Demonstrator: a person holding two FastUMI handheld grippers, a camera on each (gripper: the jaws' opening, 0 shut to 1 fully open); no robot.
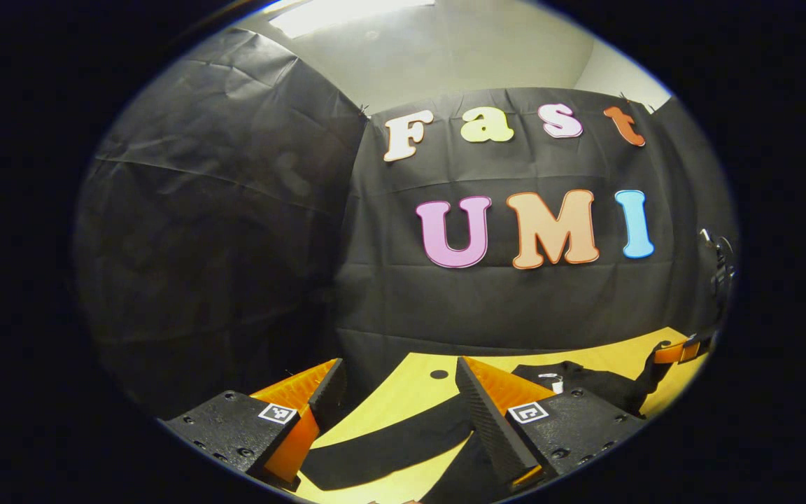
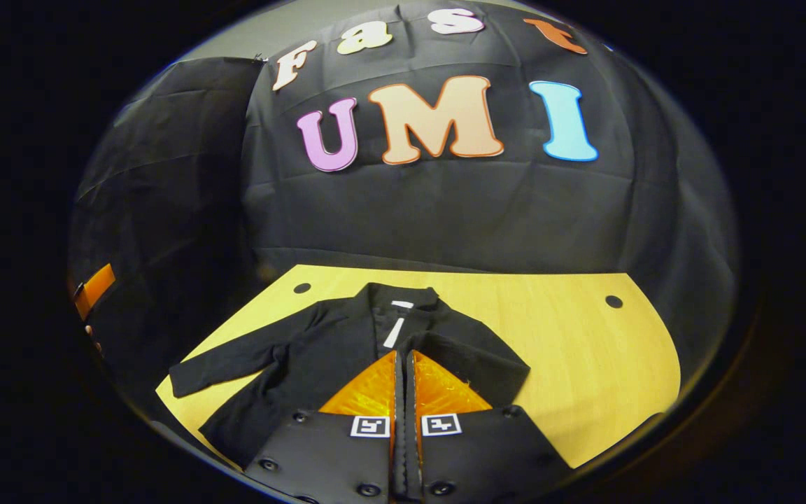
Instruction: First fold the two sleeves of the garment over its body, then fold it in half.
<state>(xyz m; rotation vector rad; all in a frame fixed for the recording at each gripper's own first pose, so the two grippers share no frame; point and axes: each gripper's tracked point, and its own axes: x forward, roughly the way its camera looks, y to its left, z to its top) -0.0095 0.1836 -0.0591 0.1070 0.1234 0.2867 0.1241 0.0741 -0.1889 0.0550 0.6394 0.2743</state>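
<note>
Setting: recording booth, lab-type. Evidence: black cloth walls (image 2: 445,210) on the back and side; one bare wooden table (image 2: 585,350) with round holes near its corners; pale ceiling with a light panel (image 1: 347,10) above the cloth.

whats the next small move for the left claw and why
Probably lower the left claw, which is open, onto the sleeve lying stretched out flat on the table. That sleeve isn't folded over the garment body yet, while the right claw is shut over the garment.
</note>
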